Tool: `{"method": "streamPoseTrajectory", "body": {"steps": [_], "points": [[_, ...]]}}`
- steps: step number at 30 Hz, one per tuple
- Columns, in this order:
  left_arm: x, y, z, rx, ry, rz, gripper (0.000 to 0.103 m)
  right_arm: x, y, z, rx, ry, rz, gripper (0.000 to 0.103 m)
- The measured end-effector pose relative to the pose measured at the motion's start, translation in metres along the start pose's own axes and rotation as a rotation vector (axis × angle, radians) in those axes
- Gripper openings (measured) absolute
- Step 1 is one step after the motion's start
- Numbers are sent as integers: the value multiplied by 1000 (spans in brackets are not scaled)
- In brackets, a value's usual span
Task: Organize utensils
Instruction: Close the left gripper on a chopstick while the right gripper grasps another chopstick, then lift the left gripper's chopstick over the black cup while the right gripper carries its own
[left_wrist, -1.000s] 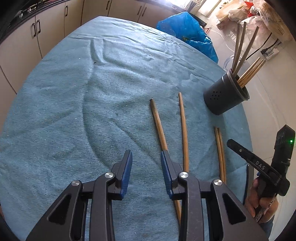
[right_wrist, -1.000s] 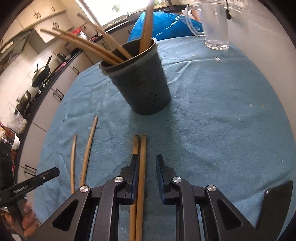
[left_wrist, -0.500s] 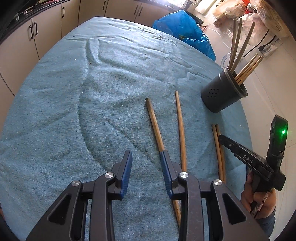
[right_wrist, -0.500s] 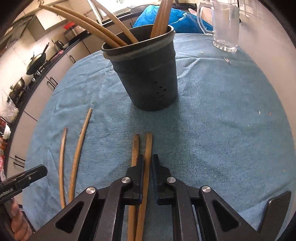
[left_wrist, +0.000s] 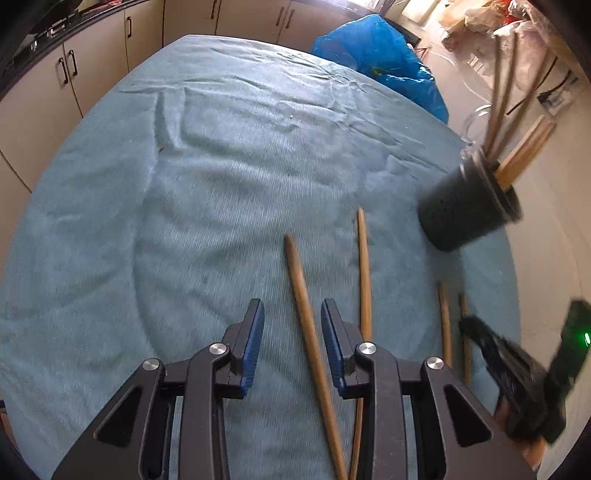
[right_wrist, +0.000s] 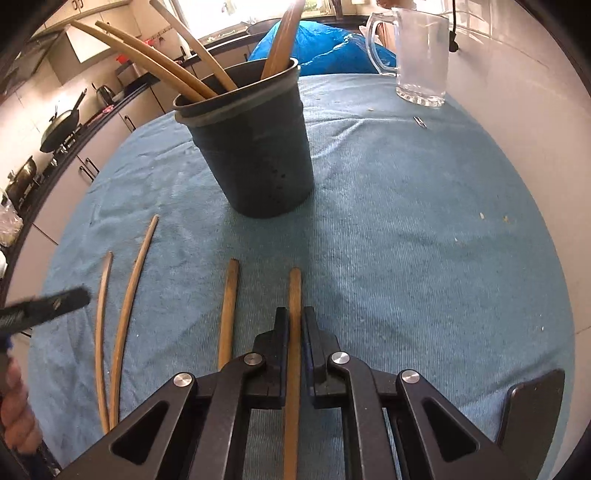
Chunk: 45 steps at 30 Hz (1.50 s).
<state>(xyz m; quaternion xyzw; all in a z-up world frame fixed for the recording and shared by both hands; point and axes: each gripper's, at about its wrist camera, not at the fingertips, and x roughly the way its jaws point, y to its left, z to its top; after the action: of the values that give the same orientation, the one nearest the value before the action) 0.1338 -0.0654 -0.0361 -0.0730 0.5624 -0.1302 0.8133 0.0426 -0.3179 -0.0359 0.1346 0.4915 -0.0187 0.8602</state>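
Note:
Several wooden chopsticks lie on the blue towel (left_wrist: 184, 221). My left gripper (left_wrist: 291, 317) is open, low over the towel. One chopstick (left_wrist: 300, 291) lies between its fingers, touching neither pad. A second chopstick (left_wrist: 364, 258) lies just to the right. My right gripper (right_wrist: 294, 317) is shut on a chopstick (right_wrist: 295, 288) whose tip points at the dark utensil holder (right_wrist: 258, 162). Its former neighbour (right_wrist: 229, 302) lies apart to the left. The holder (left_wrist: 461, 214) has several chopsticks standing in it. The right gripper's body (left_wrist: 517, 369) shows blurred in the left wrist view.
A glass mug (right_wrist: 421, 55) stands behind the holder near the wall. A blue plastic bag (left_wrist: 376, 62) sits past the table's far edge. Kitchen cabinets (left_wrist: 55, 85) run along the left. Two more chopsticks (right_wrist: 122, 306) lie left of my right gripper, beside the left gripper's finger (right_wrist: 48, 304).
My left gripper has slid right, so the chopstick now lies between its fingers. My right gripper has shut on one of the paired chopsticks, and the other now lies apart.

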Motion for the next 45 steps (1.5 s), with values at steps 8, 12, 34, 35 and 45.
{"method": "streamPoseTrajectory", "body": {"steps": [8, 12, 34, 35, 45], "points": [[19, -18, 20, 32, -31, 131, 29, -1, -2, -3, 0, -10, 26, 8], [23, -28, 19, 67, -71, 238, 9, 0, 2, 0, -15, -4, 13, 8], [-176, -42, -28, 126, -485, -70, 6, -129, 46, -14, -164, -394, 250, 8], [-181, -45, -30, 135, -491, -71, 6, -133, 47, -17, -170, -410, 249, 8], [-192, -47, -39, 156, -502, -84, 6, -150, 47, -24, -181, -485, 248, 8]]}}
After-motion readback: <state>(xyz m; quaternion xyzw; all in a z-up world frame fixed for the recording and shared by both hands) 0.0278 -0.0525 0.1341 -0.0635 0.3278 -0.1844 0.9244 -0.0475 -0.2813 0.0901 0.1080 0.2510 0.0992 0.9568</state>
